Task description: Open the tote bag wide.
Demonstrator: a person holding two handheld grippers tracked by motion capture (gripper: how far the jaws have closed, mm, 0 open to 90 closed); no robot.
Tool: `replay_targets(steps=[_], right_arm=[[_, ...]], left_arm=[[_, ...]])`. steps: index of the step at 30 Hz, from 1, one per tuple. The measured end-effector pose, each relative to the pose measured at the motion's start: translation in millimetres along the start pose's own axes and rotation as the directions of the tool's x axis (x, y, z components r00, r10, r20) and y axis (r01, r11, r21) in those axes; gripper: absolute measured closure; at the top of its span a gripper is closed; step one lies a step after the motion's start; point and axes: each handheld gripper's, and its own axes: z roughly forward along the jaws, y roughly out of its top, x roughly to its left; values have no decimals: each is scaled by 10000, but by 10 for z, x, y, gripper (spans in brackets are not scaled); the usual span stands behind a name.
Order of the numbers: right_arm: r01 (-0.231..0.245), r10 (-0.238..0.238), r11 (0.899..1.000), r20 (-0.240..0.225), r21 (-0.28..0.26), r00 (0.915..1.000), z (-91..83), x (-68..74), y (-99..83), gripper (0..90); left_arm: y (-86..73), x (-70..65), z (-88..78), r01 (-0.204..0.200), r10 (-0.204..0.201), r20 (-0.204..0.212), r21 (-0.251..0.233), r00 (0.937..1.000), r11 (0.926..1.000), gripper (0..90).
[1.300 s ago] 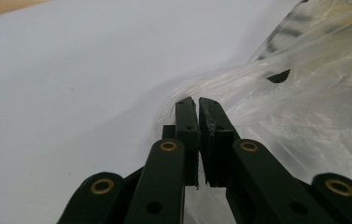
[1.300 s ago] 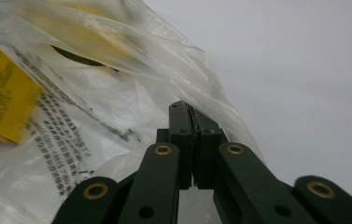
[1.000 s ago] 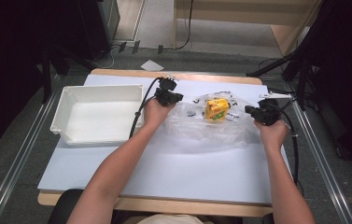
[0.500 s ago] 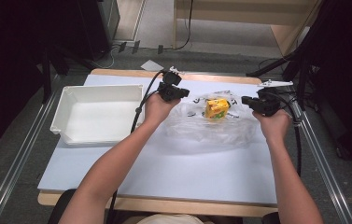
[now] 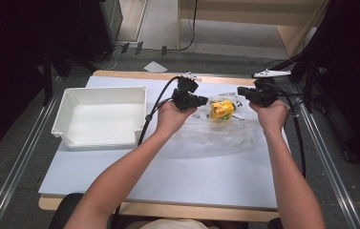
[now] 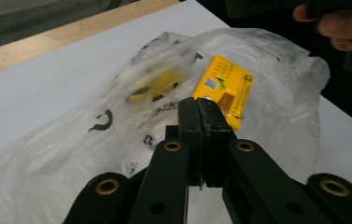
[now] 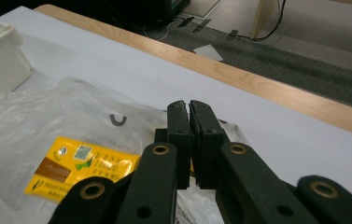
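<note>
White plastic makes up the tray (image 5: 100,117) at the left of the table (image 5: 168,181); it sits well apart from the bag and has nothing in it. Just right of the tray, the left gripper (image 5: 197,100) is held above the board, its cable looping back over the wrist. In the left gripper view its jaws are pressed together on a fold of the clear plastic bag (image 6: 94,154), pinching the thin film at the tips. The jaws have just been closing the last bit onto that film.

The bag (image 5: 218,131) is stretched between the two hands, its lower part lying crumpled on the table. Inside it, near the top edge, is a yellow packet (image 5: 221,109), between the two grippers.

At the right, the right gripper (image 5: 244,93) is held at about the same height. In the right gripper view its jaws are shut tight on the bag's edge (image 7: 201,205), with the packet (image 7: 80,170) lying just to their left.
</note>
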Motion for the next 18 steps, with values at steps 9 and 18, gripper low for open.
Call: replay_targets(steps=[9,18], right_arm=[[-395,402,9974,-90,601,9992,449,-91,-239,882],[-628,626,9928,48,1022,9980,685,-142,-473,884]], left_arm=[[-411,-95,235,-308,317,-318,282,9990,9991,893],[-797,-56,460,-139,156,-320,550,9994,9984,887]])
